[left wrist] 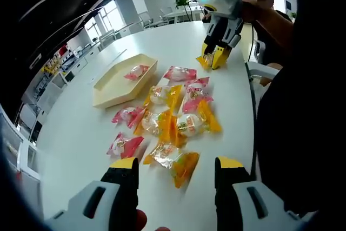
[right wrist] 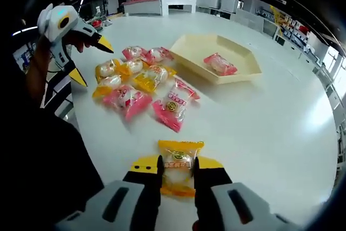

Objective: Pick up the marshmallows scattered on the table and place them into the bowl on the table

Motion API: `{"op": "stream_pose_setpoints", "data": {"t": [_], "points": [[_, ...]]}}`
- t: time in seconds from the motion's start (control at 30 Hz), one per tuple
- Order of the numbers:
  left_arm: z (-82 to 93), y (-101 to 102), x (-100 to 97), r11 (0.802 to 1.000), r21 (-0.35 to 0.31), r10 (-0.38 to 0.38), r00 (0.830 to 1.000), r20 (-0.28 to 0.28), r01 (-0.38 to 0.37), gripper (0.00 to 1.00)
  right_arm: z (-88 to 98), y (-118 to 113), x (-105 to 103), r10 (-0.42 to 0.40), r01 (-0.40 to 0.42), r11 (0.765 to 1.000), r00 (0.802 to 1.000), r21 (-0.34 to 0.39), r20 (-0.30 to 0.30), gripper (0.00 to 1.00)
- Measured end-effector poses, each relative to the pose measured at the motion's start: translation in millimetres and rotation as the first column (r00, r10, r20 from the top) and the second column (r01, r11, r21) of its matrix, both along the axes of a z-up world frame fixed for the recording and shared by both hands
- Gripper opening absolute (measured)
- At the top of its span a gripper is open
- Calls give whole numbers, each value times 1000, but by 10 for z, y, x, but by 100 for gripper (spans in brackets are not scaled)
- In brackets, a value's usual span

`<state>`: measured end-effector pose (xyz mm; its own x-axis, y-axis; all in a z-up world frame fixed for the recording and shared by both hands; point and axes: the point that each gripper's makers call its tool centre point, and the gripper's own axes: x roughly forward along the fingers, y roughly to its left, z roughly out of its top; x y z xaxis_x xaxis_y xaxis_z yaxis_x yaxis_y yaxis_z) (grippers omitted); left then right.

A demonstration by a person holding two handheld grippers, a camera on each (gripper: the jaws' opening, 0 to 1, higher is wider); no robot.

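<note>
Right gripper (right wrist: 178, 169) pinches yellow-wrapped marshmallow (right wrist: 178, 172); left gripper (left wrist: 175, 174) spread; pink, yellow packets (left wrist: 174, 113) on white table (left wrist: 81, 133); office room.

Left hand-held gripper (left wrist: 175, 174) hovers with jaws spread; right hand-held gripper (right wrist: 177, 169) is clamped closed.

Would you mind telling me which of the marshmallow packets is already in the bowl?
The pink packet lying alone in the cream bowl; the others sit on the white table, except one in the right gripper.
</note>
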<state>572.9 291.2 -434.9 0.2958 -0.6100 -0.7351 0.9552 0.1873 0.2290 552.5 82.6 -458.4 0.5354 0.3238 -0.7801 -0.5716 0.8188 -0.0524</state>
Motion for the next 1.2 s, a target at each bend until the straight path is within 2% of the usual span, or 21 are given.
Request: {"op": "stream_pose_setpoints", "data": {"t": [0.57,0.7,0.93,1.2], "points": [[-32,-36,-21,1000,-1,-12,1000,-15,12,57,-4,-4,7,-9,8,1000,1000,30,21,23],[-35,-31,-22,1000,-2,-13,1000,-17,13,57,2,-15,24,-13,11,998,999,56,37,23],[-6,-19,-22,1000,-6,-14,1000,-11,13,57,7,3,21,-5,3,999,999,34,52,23],[-24,-3,-47,1000,-9,-14,1000,-14,14,57,10,7,21,-6,3,999,998,43,59,22]]}}
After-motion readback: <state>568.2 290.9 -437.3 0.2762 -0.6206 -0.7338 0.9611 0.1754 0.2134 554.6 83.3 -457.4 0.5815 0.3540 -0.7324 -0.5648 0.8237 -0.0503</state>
